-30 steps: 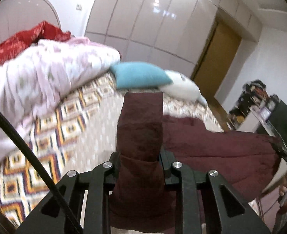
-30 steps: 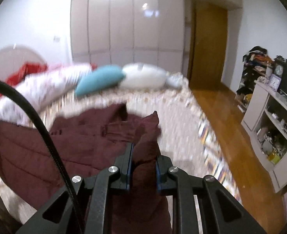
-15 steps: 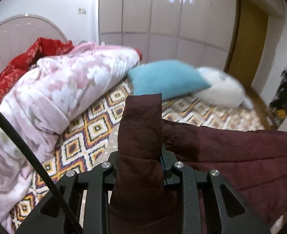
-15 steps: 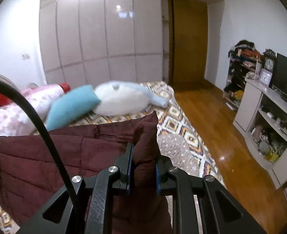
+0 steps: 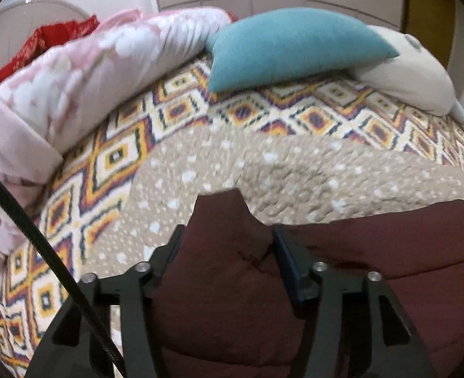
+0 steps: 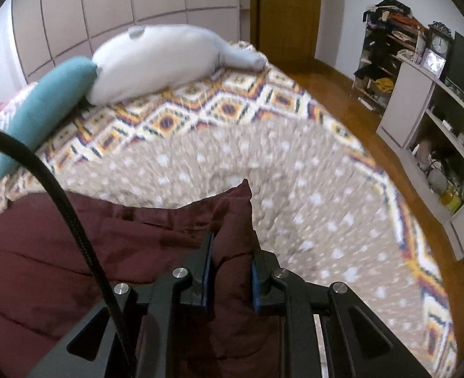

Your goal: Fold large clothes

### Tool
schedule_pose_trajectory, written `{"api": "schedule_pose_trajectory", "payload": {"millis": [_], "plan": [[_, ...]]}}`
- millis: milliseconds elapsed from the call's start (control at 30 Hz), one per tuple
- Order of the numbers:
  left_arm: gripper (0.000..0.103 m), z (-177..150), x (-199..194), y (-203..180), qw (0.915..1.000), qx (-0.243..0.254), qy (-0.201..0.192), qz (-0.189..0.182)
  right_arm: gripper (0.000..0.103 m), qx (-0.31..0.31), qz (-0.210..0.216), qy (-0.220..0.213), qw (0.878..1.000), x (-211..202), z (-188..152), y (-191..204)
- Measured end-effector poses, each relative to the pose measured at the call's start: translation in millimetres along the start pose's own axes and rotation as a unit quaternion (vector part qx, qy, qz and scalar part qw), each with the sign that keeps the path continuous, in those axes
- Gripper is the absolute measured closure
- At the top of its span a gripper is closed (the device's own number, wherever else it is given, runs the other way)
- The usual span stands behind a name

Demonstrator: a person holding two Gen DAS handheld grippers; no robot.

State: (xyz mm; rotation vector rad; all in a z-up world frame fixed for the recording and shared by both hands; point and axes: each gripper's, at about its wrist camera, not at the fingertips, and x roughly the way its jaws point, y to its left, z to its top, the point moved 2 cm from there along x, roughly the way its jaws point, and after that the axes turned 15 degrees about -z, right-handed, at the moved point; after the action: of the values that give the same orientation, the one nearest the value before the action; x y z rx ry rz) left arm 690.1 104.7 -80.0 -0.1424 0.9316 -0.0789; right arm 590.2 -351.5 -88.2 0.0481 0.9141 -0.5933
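My left tool (image 5: 227, 239) and right tool (image 6: 230, 252) each clench an edge of the padded maroon garment (image 6: 59, 252) over the beige dotted bedspread (image 6: 295, 173). I judge this the laying-out step; next I should lower and spread it flat.

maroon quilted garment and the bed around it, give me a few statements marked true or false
1. The right gripper is shut on a bunched corner of the maroon quilted garment. True.
2. The left gripper is open and holds nothing. False: the garment's fabric fills the gap between its jaws, so it is shut on the garment.
3. The teal pillow touches the white plush pillow. True.
4. The garment lies on a wooden floor. False: it is over the beige white-spotted blanket on the bed.
5. The pink floral duvet is spread flat under the garment. False: it is heaped at the far side of the bed, apart from the garment.
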Motion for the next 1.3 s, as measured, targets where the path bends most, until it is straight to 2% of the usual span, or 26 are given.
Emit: {"api": "schedule_pose_trajectory", "payload": {"millis": [67,133,233,367,533,633,667,700,733,800,833,900,967,1067,1100,1133,1167,1200,1233,1300], "plan": [[0.038,2.0,4.2,9.2,0.9997,-0.017,0.012,-0.010,0.075,0.011,-0.004,0.005,1.000,6.0,-0.7,-1.1],[0.038,3.6,-1.1,15.0,0.9989,-0.037,0.018,-0.024,0.060,0.019,-0.009,0.015,1.000,7.5,-0.7,-4.7],[0.038,7.7,-35.5,28.7,0.9972,-0.060,-0.003,-0.044,0.052,0.030,-0.005,0.014,0.999,-4.9,6.4,-16.6],[0.038,16.7,-98.2,46.3,0.9944,-0.082,-0.037,-0.055,0.044,0.047,-0.001,-0.028,0.998,-60.9,27.3,-54.2],[0.038,4.1,-189.1,64.1,0.9937,-0.077,-0.081,-0.013,0.039,0.059,-0.020,-0.084,0.995,-139.0,43.2,-85.8],[0.037,-25.0,-234.3,65.4,0.9941,-0.053,-0.094,-0.010,0.039,0.060,0.026,-0.088,0.994,-181.9,35.3,-85.2],[0.034,-43.3,-250.4,63.3,0.9947,-0.037,-0.096,-0.006,0.039,0.045,0.068,-0.080,0.993,-196.3,25.4,-74.2],[0.033,-62.4,-263.7,61.0,0.9948,-0.025,-0.098,-0.005,0.045,0.027,0.105,-0.072,0.991,-205.0,17.0,-62.0],[0.030,-84.4,-276.1,59.1,0.9944,-0.016,-0.104,-0.005,0.060,0.010,0.137,-0.062,0.989,-210.3,8.7,-50.6],[0.027,-122.3,-291.5,59.6,0.9941,-0.012,-0.107,-0.010,0.072,-0.028,0.211,-0.031,0.977,-216.6,-21.2,-13.7],[0.027,-142.9,-296.7,60.7,0.9939,-0.018,-0.108,-0.014,0.080,-0.040,0.231,-0.021,0.972,-215.2,-31.8,0.2],[0.027,-186.4,-300.6,67.5,0.9928,-0.048,-0.106,-0.029,0.084,-0.061,0.253,0.000,0.966,-200.8,-56.9,35.8],[0.027,-218.9,-294.0,74.8,0.9912,-0.077,-0.100,-0.039,0.084,-0.050,0.243,0.029,0.968,-170.4,-67.9,57.4],[0.027,-252.6,-276.8,84.8,0.9904,-0.102,-0.089,-0.030,0.089,-0.024,0.178,0.061,0.982,-120.3,-65.1,64.8],[0.027,-258.4,-271.5,86.7,0.9906,-0.103,-0.086,-0.025,0.093,-0.015,0.148,0.062,0.987,-109.5,-61.6,61.2],[0.027,-265.0,-266.1,89.3,0.9913,-0.103,-0.081,-0.019,0.092,-0.017,0.071,0.049,0.996,-102.5,-56.4,55.9],[0.027,-269.6,-260.9,92.2,0.9917,-0.103,-0.076,-0.015,0.092,-0.026,0.014,0.037,0.999,-101.7,-53.1,53.2],[0.027,-273.2,-257.8,95.2,0.9915,-0.105,-0.076,-0.012,0.089,-0.035,-0.009,0.032,0.999,-104.5,-49.5,51.3],[0.027,-275.9,-255.7,99.2,0.9908,-0.108,-0.082,-0.010,0.089,-0.031,0.011,0.036,0.999,-109.6,-46.4,49.1],[0.027,-281.1,-253.9,103.8,0.9896,-0.109,-0.094,0.001,0.089,0.010,0.105,0.049,0.993,-137.2,-40.5,47.8]]}}
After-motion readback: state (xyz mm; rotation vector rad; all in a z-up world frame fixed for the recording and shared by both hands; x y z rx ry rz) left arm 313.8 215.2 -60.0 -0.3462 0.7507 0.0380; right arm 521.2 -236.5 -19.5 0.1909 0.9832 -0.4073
